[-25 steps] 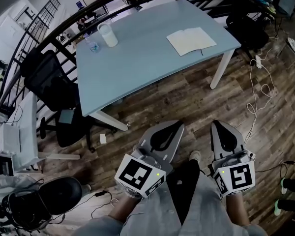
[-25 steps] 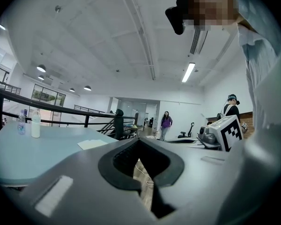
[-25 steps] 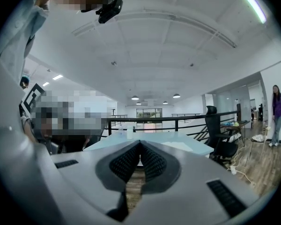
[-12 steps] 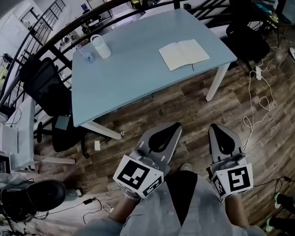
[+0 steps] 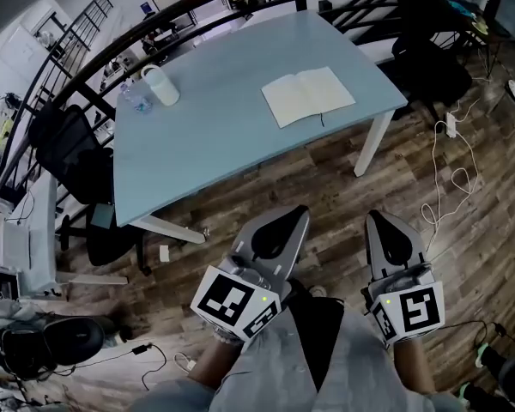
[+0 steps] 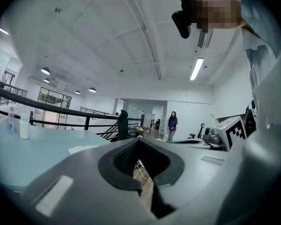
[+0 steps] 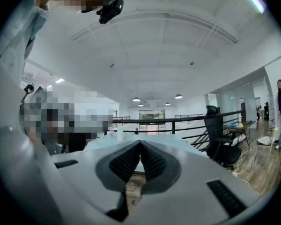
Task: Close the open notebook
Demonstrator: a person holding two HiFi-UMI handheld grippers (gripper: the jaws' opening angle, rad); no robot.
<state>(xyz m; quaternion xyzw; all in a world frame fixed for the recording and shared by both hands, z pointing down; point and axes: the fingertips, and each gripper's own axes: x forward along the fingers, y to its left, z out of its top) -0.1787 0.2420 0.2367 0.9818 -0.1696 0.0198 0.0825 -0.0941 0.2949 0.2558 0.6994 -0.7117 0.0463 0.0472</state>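
Note:
The open notebook (image 5: 308, 95) lies flat on the right part of the pale blue table (image 5: 223, 136), its white pages up; in the left gripper view its edge shows as a pale strip (image 6: 83, 149). Both grippers hang over the wooden floor, well short of the table's near edge. My left gripper (image 5: 297, 215) is shut with nothing in it, its tips meeting (image 6: 138, 139). My right gripper (image 5: 382, 217) is shut and empty too, tips together (image 7: 140, 142). Both point level toward the table.
A white cup (image 5: 161, 85) and a clear bottle (image 5: 135, 95) stand at the table's far left. Black office chairs (image 5: 73, 148) are left of the table, another (image 5: 425, 54) at the right. Cables (image 5: 451, 166) trail on the floor. A black railing (image 5: 197, 3) runs behind. A person (image 6: 172, 124) stands far off.
The table and notebook have shifted left and a little nearer in the head view as I walked closer. Both grippers stay shut and keep their pose in front of me.

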